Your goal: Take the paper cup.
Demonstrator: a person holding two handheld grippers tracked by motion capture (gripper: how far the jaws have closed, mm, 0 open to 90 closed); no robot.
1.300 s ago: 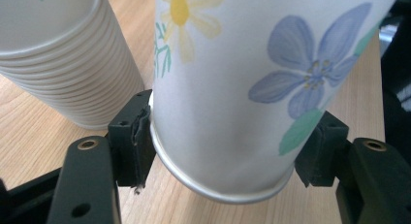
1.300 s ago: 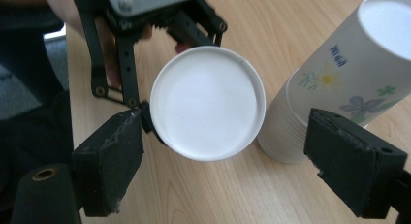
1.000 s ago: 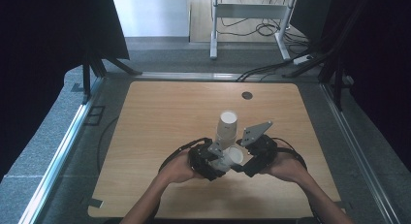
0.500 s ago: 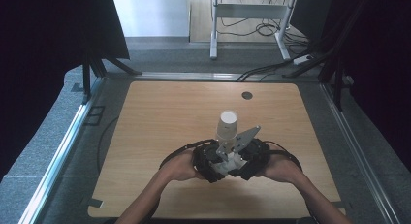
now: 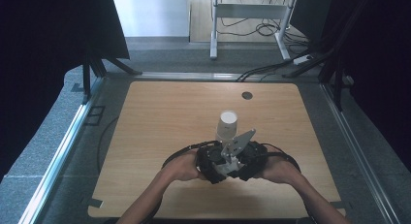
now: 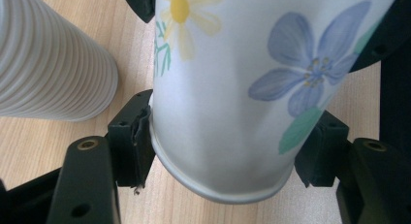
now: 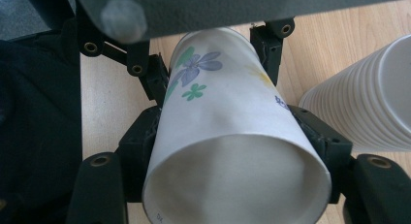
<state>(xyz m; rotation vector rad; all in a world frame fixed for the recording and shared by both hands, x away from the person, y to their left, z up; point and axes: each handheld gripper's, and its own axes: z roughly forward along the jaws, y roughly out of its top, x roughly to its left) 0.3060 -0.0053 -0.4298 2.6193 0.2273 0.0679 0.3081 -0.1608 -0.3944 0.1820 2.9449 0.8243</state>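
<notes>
A flowered paper cup (image 7: 228, 136) lies on its side between both grippers, just above the wooden table (image 5: 160, 117). My left gripper (image 6: 223, 156) is shut on the cup (image 6: 228, 88) near its base. My right gripper (image 7: 232, 151) grips it near the open rim, which faces that camera; its jaws have just been closing onto the cup. From above, the left gripper (image 5: 213, 163) and right gripper (image 5: 247, 161) sit side by side near the table's front, and the grey plate (image 5: 237, 144) covers the cup. A stack of white cups (image 5: 226, 126) stands close behind them.
The stack of cups (image 7: 363, 103) stands right beside the held cup. A dark round grommet (image 5: 247, 95) sits near the table's far edge. Black cables (image 5: 174, 156) loop around both hands. A metal frame (image 5: 252, 20) and cords lie on the floor beyond the table.
The right gripper has moved left, in against the left one. Its grey plate now covers the cup's mouth, which showed a second ago. The left hand has stayed put.
</notes>
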